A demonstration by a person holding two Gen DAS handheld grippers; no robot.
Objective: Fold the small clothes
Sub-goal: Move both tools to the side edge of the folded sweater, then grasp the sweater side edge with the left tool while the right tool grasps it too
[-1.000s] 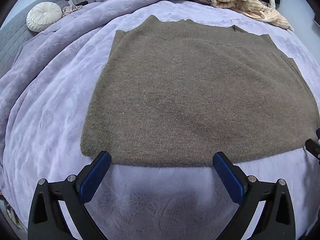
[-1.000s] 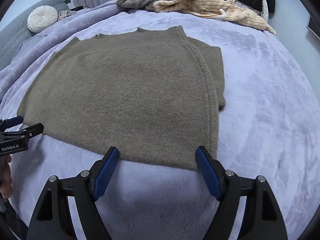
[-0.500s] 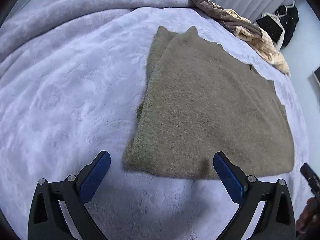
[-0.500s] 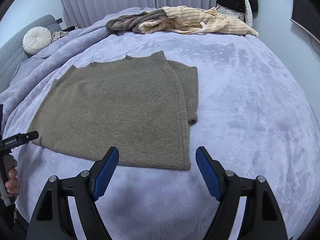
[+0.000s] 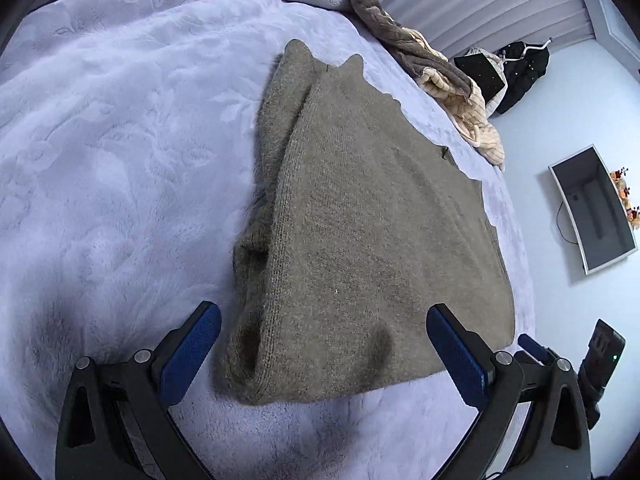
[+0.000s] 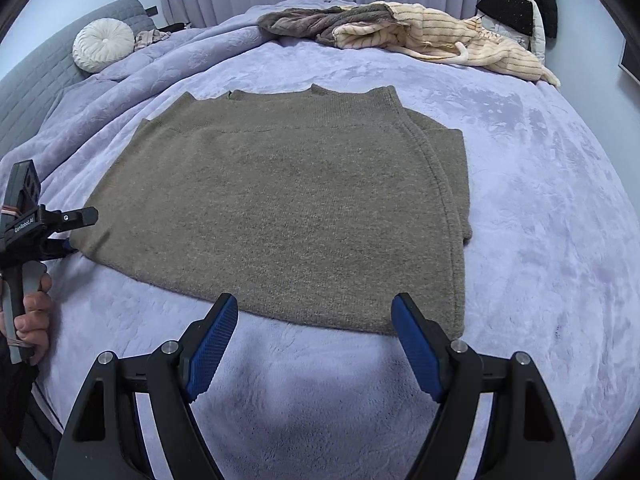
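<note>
Bed (image 6: 540,200) under a lavender plush blanket fills both views, and flat on its middle lies the taupe knit sweater (image 6: 288,200), side panels folded in, hem toward the claws. Beyond it sits a heap of clothes (image 6: 400,32), striped cream over grey, with a round white cushion (image 6: 103,43) off to the left. Left claw (image 5: 324,344) hangs released over the sweater's near left corner; right claw (image 6: 314,340) is released too, just short of the hem, touching nothing

Tucked sleeves (image 5: 260,184) (mostly hidden underneath)
</note>
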